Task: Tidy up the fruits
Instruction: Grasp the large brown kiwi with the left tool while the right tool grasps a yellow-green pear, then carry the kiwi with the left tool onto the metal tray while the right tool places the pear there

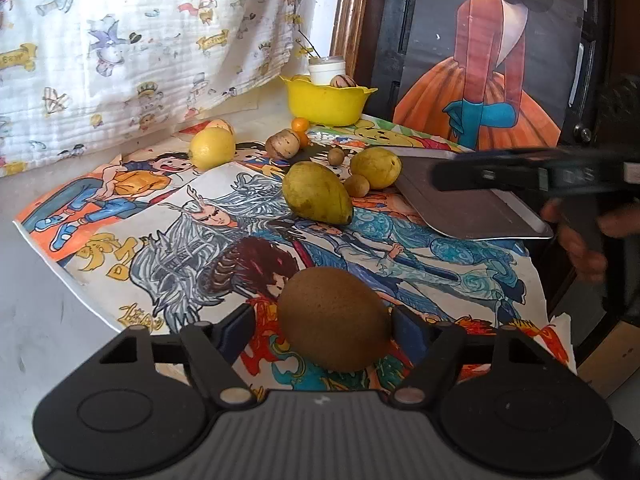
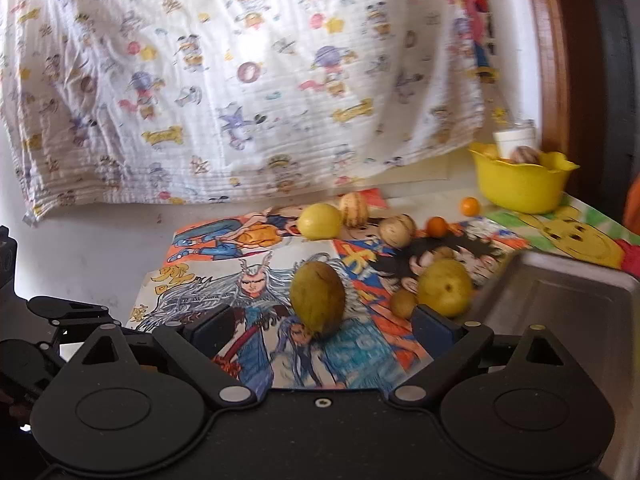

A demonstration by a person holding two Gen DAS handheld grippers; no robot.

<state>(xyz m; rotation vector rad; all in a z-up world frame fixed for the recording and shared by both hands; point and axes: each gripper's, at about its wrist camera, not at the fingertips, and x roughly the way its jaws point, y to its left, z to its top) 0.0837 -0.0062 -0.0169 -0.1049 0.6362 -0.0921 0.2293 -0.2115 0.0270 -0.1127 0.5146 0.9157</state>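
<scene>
Between my left gripper's [image 1: 324, 322] fingers sits a brown kiwi-like fruit [image 1: 334, 319]; the right pad touches it, the left shows a slight gap, so I cannot tell if it is gripped. My right gripper [image 2: 320, 326] stands wide, nothing clamped, a green mango [image 2: 317, 298] lying between its fingers on the bench's drawings. Beyond, a steel tray [image 2: 568, 300] lies right. The yellow bowl [image 1: 326, 104] holds a striped fruit [image 1: 343, 80].

L gripper [image 1: 324, 326]: angled down, fingers [image 1: 236, 326] part-spread round a brown fruit [image 1: 334, 320]; contact unclear. R gripper [image 2: 320, 330]: angled down, fingers [image 2: 434, 326] spread wide, clear of everything. Person's hand [image 1: 580, 240] seen on R gripper handle.
</scene>
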